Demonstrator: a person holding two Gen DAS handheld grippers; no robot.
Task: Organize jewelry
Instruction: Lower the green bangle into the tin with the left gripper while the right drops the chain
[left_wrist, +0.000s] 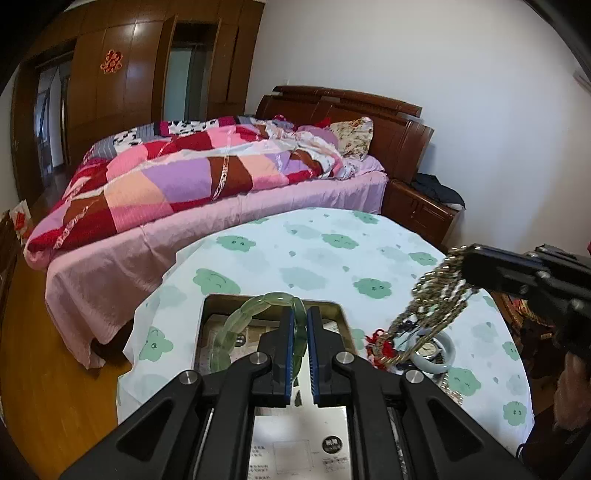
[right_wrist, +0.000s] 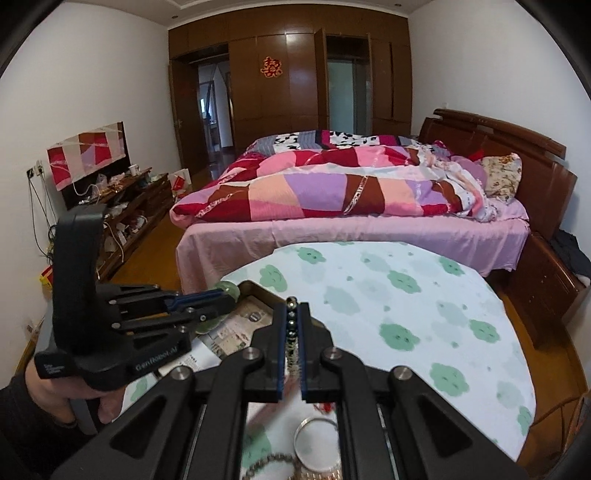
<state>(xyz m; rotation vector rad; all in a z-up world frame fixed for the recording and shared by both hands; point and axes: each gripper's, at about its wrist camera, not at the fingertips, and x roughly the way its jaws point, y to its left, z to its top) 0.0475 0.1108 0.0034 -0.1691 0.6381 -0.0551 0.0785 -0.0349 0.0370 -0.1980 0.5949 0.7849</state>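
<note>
Green bracelet (left_wrist: 258, 325), of pale translucent segments, clenched between the blue pads of the left gripper (left_wrist: 298, 334); its loop stands on edge, long axis running from the pads away to the left and far over the open metal tin (left_wrist: 338, 314); the tin sits at the near left of the table (left_wrist: 314, 254), printed paper lining its floor, the print too small to read; bead necklace (left_wrist: 432, 295), a bunch of brassy strands, grasped by the right gripper (left_wrist: 458, 258) and hanging slantwise down toward the near left, its lower end among the jewelry left on the cloth; in the right wrist view dark round beads (right_wrist: 291, 325) lie in a row between the closed pads of that gripper (right_wrist: 293, 332), the row pointing away along the fingers; pale bangle (left_wrist: 430, 356) lying flat near the right edge of the table, a watch face (left_wrist: 428, 348) inside it, a red knotted cord (left_wrist: 380, 345) just to its left; lettering on the left gripper's body reads "GenRobot.AI"; a red paper emblem (right_wrist: 270, 67) on the far wardrobe; tablecloth white with green clouds, its far half bare up to the rounded edge; bed (right_wrist: 351, 229) just beyond that edge; wood floor open at left.
</note>
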